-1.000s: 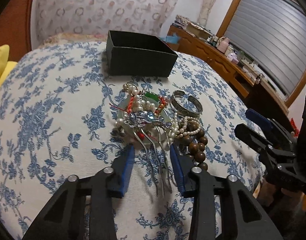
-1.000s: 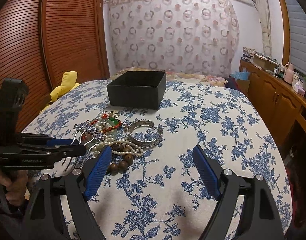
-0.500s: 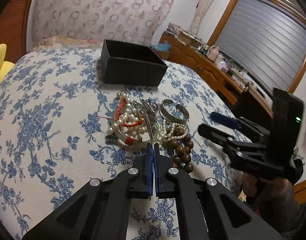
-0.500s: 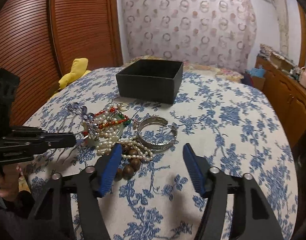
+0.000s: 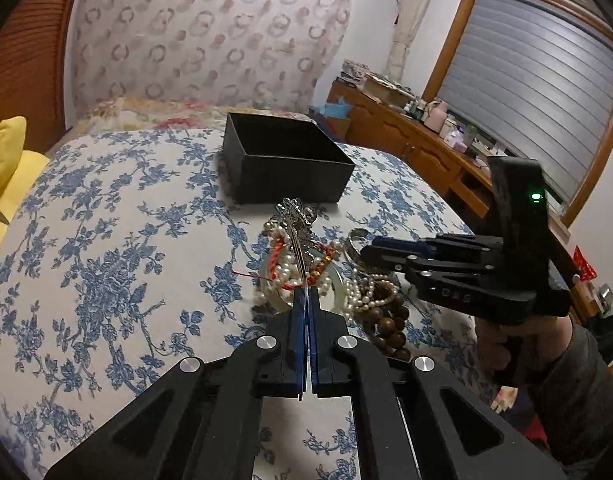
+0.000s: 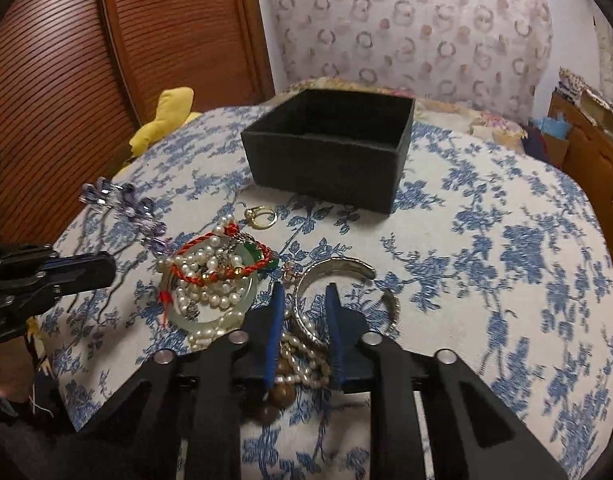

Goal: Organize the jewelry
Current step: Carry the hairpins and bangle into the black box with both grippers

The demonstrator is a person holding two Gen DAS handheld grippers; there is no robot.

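My left gripper (image 5: 305, 300) is shut on the prongs of a silver hairpin (image 5: 297, 236). The pin is raised above the jewelry pile, its purple flower end (image 6: 118, 200) pointing away. My right gripper (image 6: 304, 292) is low over the pile with its jaws closing. The near rim of the silver cuff (image 6: 346, 268) and some pearls lie between the pads, which show a gap to the cuff. From the left wrist view the right gripper (image 5: 372, 250) reaches in from the right. The open black box (image 6: 330, 160) stands behind the pile.
A jade bangle (image 6: 210, 320) holds pearls (image 6: 202, 280) and a red cord bracelet (image 6: 222, 272). A gold ring (image 6: 260, 216) lies nearer the box, wooden beads (image 5: 386, 320) nearest me. A yellow plush (image 5: 6, 160) sits at the left, a wooden dresser (image 5: 426, 152) at the right.
The left gripper closed on the hairpin and lifted it off the pile. The right gripper moved in over the silver cuff and its jaws narrowed a lot.
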